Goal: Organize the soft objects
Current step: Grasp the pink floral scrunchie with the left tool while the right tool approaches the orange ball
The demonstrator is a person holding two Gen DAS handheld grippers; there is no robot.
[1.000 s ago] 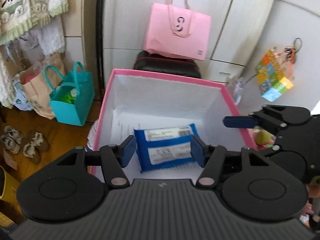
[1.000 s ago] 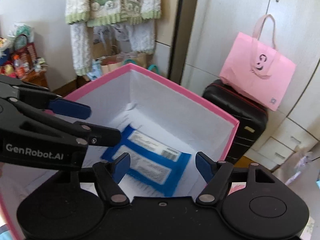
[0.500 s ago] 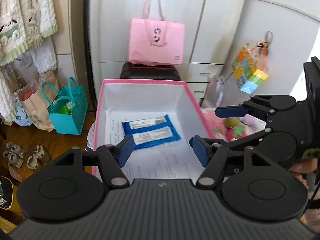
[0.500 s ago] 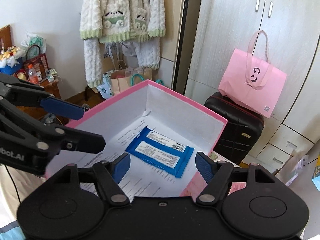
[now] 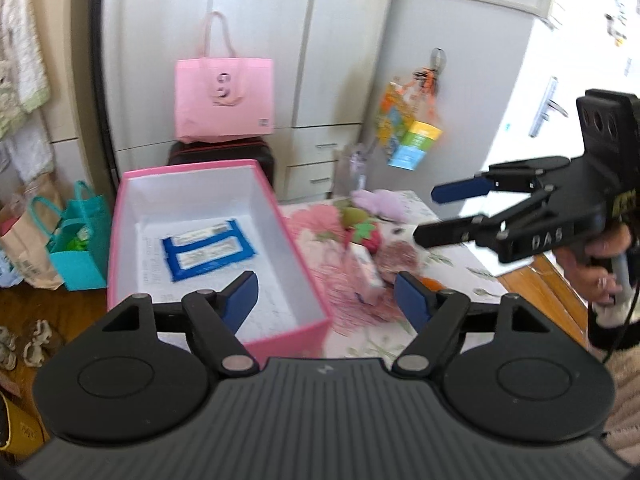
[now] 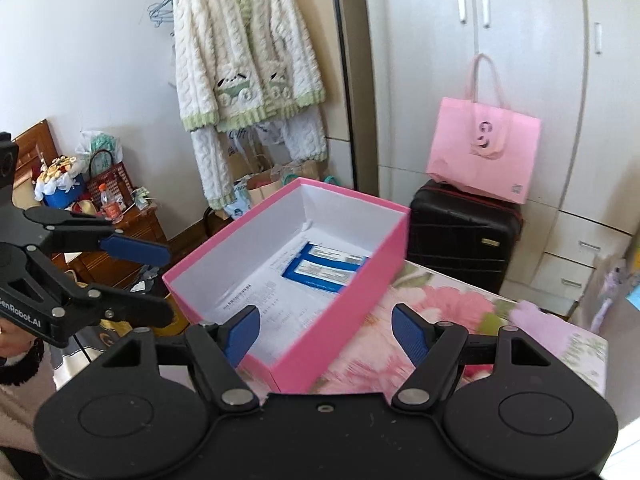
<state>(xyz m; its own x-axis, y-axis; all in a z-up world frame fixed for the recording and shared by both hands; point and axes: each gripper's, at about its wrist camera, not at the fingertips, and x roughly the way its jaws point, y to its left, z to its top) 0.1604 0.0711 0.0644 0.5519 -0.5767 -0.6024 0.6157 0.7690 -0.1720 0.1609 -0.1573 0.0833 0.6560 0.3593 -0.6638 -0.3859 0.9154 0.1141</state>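
Note:
A pink box (image 5: 304, 280) with a white inside stands on a flowered table; it also shows in the right wrist view (image 6: 352, 300). A blue wipes pack (image 5: 206, 248) lies flat in it on a printed sheet, also visible in the right wrist view (image 6: 324, 268). Soft toys lie right of the box: a red strawberry (image 5: 366, 236), a purple plush (image 5: 380, 202) and a pale pack (image 5: 366, 270). My left gripper (image 5: 326, 304) is open and empty, above the box's near right corner. My right gripper (image 6: 324, 330) is open and empty, over the box's near end.
A pink tote (image 5: 224, 98) sits on a black suitcase (image 6: 460, 232) behind the table. A teal bag (image 5: 78, 236) and paper bags stand on the wooden floor at left. A cardigan (image 6: 244, 60) hangs on the wall. White cabinets (image 5: 304, 40) stand behind.
Both grippers have pulled back and up from inside the box. The left view has swung right, bringing the table and soft toys into sight. The blue pack stays in the box.

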